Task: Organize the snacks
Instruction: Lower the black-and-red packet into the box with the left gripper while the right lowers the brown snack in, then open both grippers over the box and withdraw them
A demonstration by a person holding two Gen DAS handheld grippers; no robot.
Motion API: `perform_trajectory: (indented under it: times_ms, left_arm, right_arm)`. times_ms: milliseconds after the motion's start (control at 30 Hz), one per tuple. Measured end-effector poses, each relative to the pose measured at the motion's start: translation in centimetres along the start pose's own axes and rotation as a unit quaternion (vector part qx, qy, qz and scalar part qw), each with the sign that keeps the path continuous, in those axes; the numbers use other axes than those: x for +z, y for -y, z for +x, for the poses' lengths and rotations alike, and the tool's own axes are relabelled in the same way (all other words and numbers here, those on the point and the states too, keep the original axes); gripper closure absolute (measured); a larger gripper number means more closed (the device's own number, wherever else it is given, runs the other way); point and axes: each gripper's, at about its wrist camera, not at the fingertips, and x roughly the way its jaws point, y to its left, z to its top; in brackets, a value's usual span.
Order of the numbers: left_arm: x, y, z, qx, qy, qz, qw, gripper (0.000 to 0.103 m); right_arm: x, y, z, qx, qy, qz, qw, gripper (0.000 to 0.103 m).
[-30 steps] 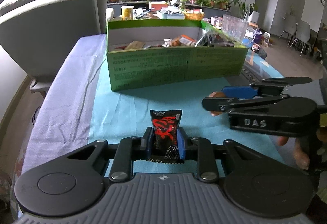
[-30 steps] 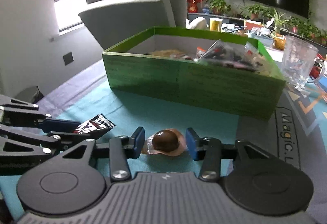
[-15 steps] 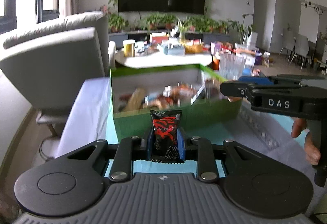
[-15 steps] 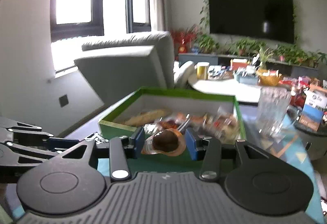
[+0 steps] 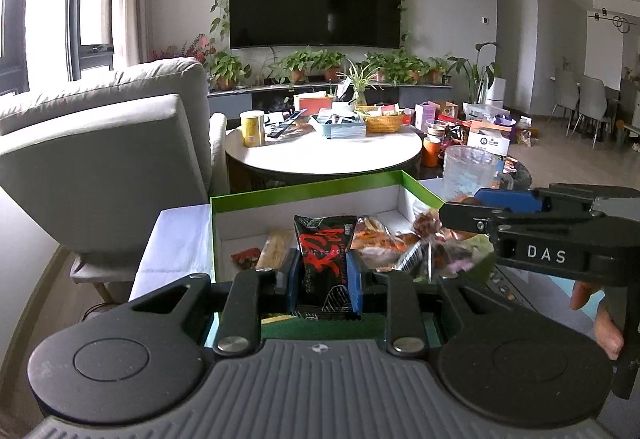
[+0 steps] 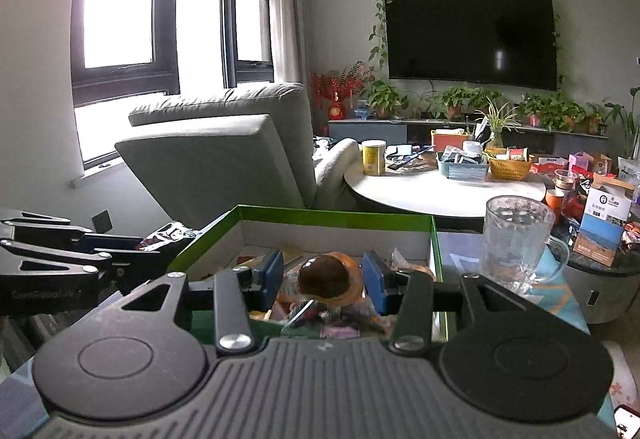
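Both tongs have risen over the green box (image 5: pixel 304 191), clenching black packet (image 5: pixel 324 263) and brown sweet (image 6: pixel 324 275).

Black-red packet (image 5: pixel 325 266) and brown wrapped sweet (image 6: pixel 325 276) held above green snack box (image 5: pixel 308 190).

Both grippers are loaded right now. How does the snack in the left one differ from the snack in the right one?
The black packet in the left gripper is a flat, opaque rectangle with red lettering, standing upright; the brown round snack in the right gripper is a dome in clear, orange-edged wrapping. The black packet fills the gap between its pads, whereas the brown round snack's dome leaves space beside each pad. Both are clamped and held up in front of the green box.
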Motion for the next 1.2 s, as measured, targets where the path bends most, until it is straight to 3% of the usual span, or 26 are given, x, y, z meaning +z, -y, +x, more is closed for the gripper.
perform_trajectory:
  times_ms: [633,700,1200]
  left_arm:
    - [0.4,-1.2,7.4,0.022,-0.031,-0.020,0.9991,0.079]
    - [0.3,-1.0,8.0,0.034,-0.034,-0.020,0.9987,0.069]
    - [0.4,-0.3,6.3,0.051,-0.026,-0.015,0.9983,0.057]
  right_arm:
    - [0.0,2.2,6.3,-0.015,-0.037,0.033,0.999,0.058]
    - [-0.2,2.4,6.7,-0.019,-0.047,0.038,0.998,0.057]
    - [-0.6,2.4,5.5,-0.017,-0.048,0.054,0.997,0.057]
